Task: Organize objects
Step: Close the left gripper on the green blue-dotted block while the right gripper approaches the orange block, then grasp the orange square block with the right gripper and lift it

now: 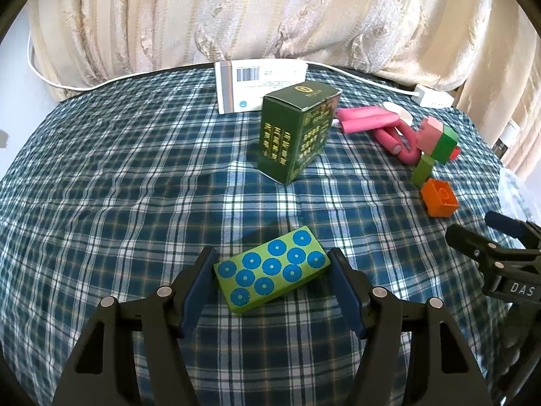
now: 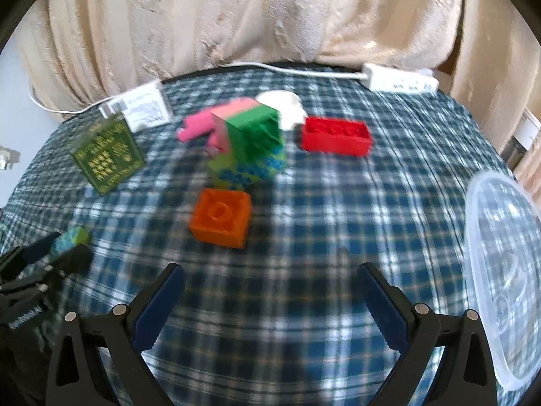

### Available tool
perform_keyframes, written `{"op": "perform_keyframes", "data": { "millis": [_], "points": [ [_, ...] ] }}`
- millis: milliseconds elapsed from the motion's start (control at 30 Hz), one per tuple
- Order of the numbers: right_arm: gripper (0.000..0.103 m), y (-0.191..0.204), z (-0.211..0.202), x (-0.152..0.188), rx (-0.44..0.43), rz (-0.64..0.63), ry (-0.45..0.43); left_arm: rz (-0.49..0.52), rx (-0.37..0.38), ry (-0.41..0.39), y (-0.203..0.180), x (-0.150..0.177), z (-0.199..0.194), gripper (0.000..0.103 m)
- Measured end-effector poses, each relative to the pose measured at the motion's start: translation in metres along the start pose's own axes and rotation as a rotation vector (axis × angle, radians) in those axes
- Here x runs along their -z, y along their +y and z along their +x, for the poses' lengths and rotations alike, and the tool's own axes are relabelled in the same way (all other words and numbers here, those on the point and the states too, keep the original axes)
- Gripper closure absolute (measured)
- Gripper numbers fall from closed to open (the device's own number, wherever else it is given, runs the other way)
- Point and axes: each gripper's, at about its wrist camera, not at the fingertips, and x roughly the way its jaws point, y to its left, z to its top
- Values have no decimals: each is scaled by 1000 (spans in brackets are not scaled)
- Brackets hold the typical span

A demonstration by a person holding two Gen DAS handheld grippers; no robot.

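Left gripper (image 1: 272, 279) fingers clamp the green studded brick (image 1: 272, 269) by its short ends; lift straight to avoid twisting. Right gripper (image 2: 270, 301) fingers apart, empty, over plaid bench (image 2: 321, 209).

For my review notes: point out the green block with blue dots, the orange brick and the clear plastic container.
green block with blue dots (image 1: 272, 268), left wrist view, dotted top face.
orange brick (image 2: 221, 218), right wrist view, top face.
clear plastic container (image 2: 500, 270), right wrist view, transparent wall.
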Motion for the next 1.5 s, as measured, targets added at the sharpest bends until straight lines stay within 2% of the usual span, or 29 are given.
{"op": "perform_keyframes", "data": {
  "millis": [167,433,600,900,1167,1500],
  "points": [
    [2,16,6,-12,-25,-26,-8,-14,-16,-17,2,1,-4,36],
    [18,29,21,-18,-21,-52,20,-24,-35,-25,3,0,-6,36],
    [36,31,25,-20,12,-63,10,-20,-37,-23,1,0,-6,36],
    [68,33,23,-18,3,-69,-26,-24,-36,-17,1,-1,-3,36],
    [70,25,18,-13,-42,-24,-33,-23,-35,-16,1,-1,-1,36],
    [70,17,-1,-4,-57,6,-64,-23,-30,-24,-1,-3,0,36]
  ]
}}
